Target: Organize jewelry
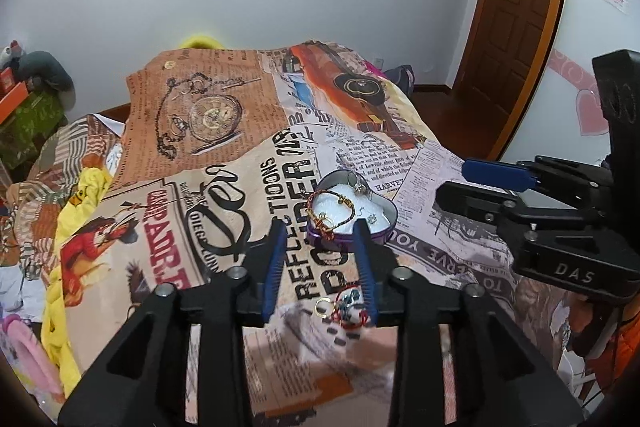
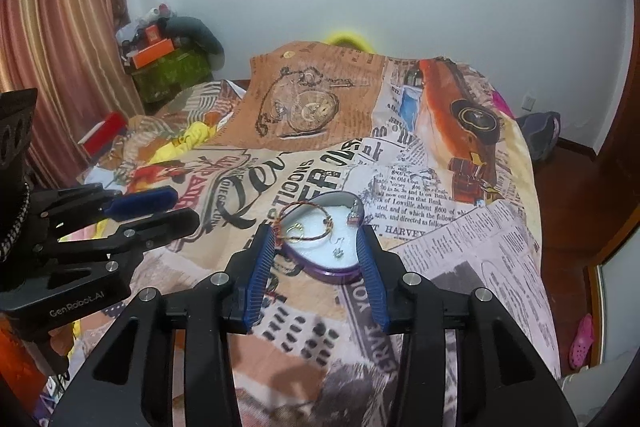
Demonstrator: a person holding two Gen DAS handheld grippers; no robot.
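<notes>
heart tin (image 1: 352, 211) on bedspread (image 1: 200, 167) | bracelet (image 1: 334, 213) in tin | ring (image 1: 322, 305) before tin

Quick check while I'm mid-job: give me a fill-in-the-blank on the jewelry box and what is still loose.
1. The purple tin on the bedspread is shaped like a ____.
2. The gold and red bracelet lies partly over the tin's ____.
3. The red cord piece and the gold ring lie ____ the tin, on the bedspread.
4. The left gripper and the right gripper both hold ____.

Missing words: heart; rim; outside; nothing
</notes>
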